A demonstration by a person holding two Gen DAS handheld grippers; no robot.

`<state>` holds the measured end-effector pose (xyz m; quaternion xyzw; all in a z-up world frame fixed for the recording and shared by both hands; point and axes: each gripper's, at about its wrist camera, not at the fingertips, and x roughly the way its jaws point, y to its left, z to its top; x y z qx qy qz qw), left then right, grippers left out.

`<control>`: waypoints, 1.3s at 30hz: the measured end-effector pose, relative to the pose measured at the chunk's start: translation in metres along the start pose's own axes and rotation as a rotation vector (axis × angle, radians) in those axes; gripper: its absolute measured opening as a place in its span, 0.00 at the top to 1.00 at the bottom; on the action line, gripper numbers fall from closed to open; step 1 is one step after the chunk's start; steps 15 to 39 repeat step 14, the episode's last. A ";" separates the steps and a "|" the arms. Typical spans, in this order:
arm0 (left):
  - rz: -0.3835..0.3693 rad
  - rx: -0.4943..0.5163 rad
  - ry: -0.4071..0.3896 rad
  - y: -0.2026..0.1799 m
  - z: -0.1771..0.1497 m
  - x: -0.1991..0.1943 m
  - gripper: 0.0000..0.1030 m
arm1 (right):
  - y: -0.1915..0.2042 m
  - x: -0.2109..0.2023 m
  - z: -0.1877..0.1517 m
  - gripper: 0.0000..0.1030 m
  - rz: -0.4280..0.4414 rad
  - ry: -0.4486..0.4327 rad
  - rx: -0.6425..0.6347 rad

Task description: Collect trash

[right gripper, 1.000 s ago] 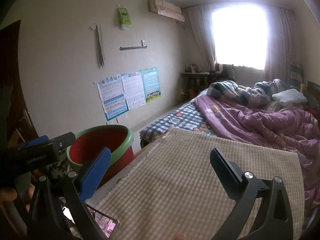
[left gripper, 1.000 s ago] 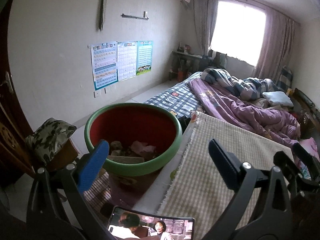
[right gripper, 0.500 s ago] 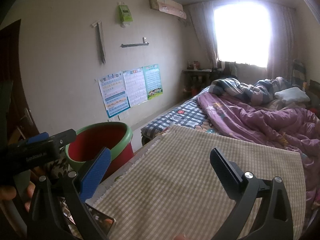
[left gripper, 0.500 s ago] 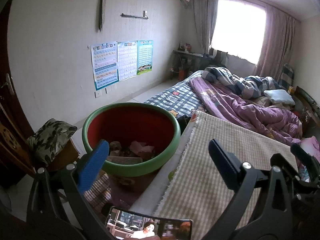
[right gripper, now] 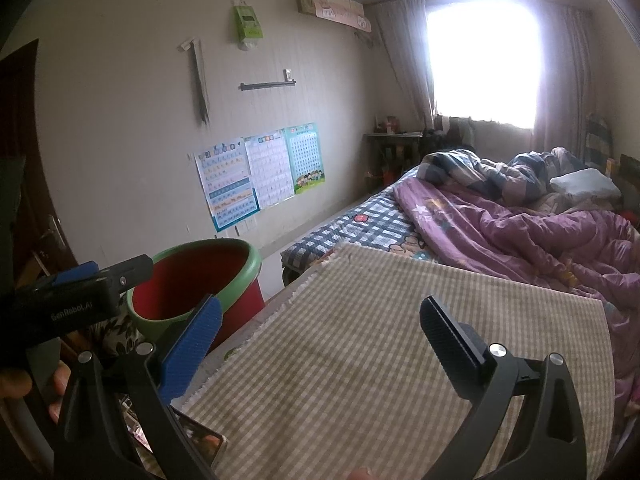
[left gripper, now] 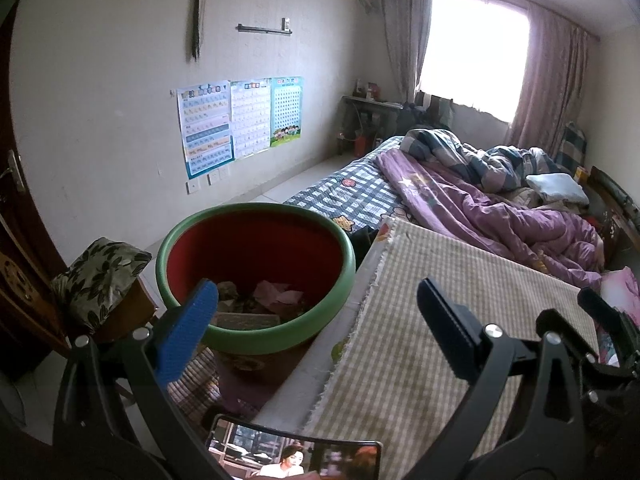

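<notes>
A red bin with a green rim [left gripper: 256, 220] stands left of a table and holds crumpled paper and a box [left gripper: 276, 296]. It also shows in the right wrist view [right gripper: 192, 276]. My left gripper [left gripper: 316, 308] is open and empty, held over the gap between the bin and the checked tablecloth [left gripper: 440, 340]. My right gripper [right gripper: 320, 324] is open and empty above the tablecloth [right gripper: 380, 340]. The left gripper shows in the right wrist view [right gripper: 80, 296] at the left edge. No loose trash shows on the cloth.
A phone playing video [left gripper: 296, 456] lies at the table's near edge. A bed with purple and plaid quilts [left gripper: 480, 200] stands behind the table. A stool with a leaf-print cushion [left gripper: 100, 276] sits left of the bin, by a dark door [left gripper: 16, 240].
Both grippers have lifted and tilted slightly, so the views show a little more of the far room. Both stay open and empty.
</notes>
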<state>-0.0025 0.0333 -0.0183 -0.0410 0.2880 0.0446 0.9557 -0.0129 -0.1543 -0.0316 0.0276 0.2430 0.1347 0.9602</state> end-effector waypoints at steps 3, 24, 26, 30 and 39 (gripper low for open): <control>-0.001 0.003 -0.003 -0.001 -0.002 0.001 0.05 | -0.001 0.002 -0.001 0.07 -0.004 0.007 -0.001; 0.053 -0.023 0.030 0.032 -0.016 0.012 0.05 | -0.118 0.006 -0.070 0.07 -0.424 0.233 0.167; 0.053 -0.023 0.030 0.032 -0.016 0.012 0.05 | -0.118 0.006 -0.070 0.07 -0.424 0.233 0.167; 0.053 -0.023 0.030 0.032 -0.016 0.012 0.05 | -0.118 0.006 -0.070 0.07 -0.424 0.233 0.167; 0.053 -0.023 0.030 0.032 -0.016 0.012 0.05 | -0.118 0.006 -0.070 0.07 -0.424 0.233 0.167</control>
